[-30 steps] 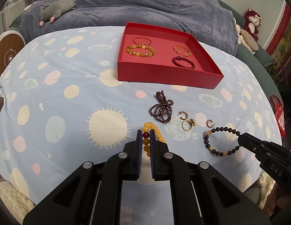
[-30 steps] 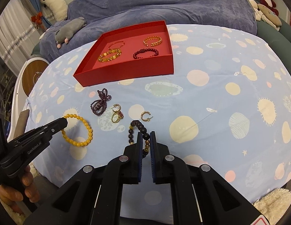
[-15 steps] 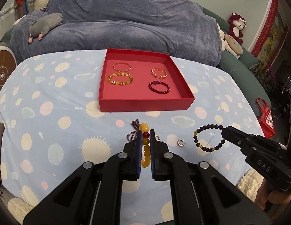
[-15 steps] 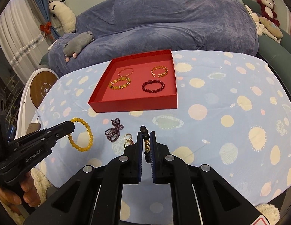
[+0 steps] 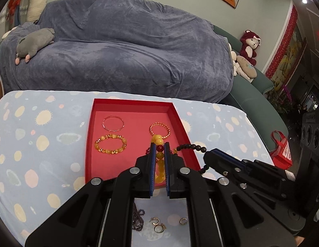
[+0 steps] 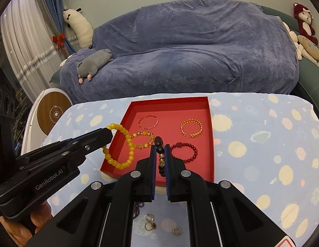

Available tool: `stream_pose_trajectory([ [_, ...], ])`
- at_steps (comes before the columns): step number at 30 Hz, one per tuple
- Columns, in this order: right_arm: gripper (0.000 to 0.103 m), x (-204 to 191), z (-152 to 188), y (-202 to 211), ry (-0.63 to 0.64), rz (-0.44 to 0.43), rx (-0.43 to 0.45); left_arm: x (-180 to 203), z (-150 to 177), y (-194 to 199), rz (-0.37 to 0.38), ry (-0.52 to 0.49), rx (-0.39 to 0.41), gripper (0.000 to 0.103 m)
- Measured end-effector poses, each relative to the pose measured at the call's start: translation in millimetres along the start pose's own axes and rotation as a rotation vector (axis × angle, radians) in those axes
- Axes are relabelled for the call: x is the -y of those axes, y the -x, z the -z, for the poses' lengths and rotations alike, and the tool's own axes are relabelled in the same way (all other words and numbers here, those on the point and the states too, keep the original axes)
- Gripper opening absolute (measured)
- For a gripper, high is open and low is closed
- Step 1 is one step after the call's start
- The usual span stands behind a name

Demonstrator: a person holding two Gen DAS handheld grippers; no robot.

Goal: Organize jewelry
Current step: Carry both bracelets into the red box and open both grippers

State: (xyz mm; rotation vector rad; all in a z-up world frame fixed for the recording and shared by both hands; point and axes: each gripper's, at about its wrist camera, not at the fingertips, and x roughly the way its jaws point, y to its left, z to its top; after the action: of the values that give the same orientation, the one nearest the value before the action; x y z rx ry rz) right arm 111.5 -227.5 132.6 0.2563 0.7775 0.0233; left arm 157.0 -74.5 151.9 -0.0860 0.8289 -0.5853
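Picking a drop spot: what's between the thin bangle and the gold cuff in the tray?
Nothing: bare red tray floor between the thin bangle and the gold cuff, seen in the right wrist view.

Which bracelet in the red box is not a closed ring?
The gold twisted bracelet at the box's back right: it has a gap in its loop. The other three form complete circles.

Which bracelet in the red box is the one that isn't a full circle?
Find the red box on the spotted blue tablecloth, in front of the covered sofa. In the right wrist view, look in its far right part for the twisted gold cuff bracelet. Unlike the thin bangle and the beaded bracelets nearby, it has an open gap in its loop.
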Motion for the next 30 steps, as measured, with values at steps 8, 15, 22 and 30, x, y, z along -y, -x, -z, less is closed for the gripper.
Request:
stream_pose_trajectory([
  [8, 0.008, 11, 12, -74, -0.083, -0.054, -0.125, -50, 12, -62, 0.070, 0.156, -0.092, 0.007],
  [15, 0.008, 23, 32, -106, -0.050, 0.038, -0.199, -70, 40, -88, -0.087, 0.066, -0.153, 0.007],
  [22, 0.018, 26, 36, -103, 0.011, 0.149, -0.179, -74, 51, -90, -0.215, -0.020, -0.148, 0.008],
  [30, 0.037, 24, 35, -66, 0.007, 0.146, -0.104, -65, 55, -67, -0.309, -0.076, -0.084, 0.036],
])
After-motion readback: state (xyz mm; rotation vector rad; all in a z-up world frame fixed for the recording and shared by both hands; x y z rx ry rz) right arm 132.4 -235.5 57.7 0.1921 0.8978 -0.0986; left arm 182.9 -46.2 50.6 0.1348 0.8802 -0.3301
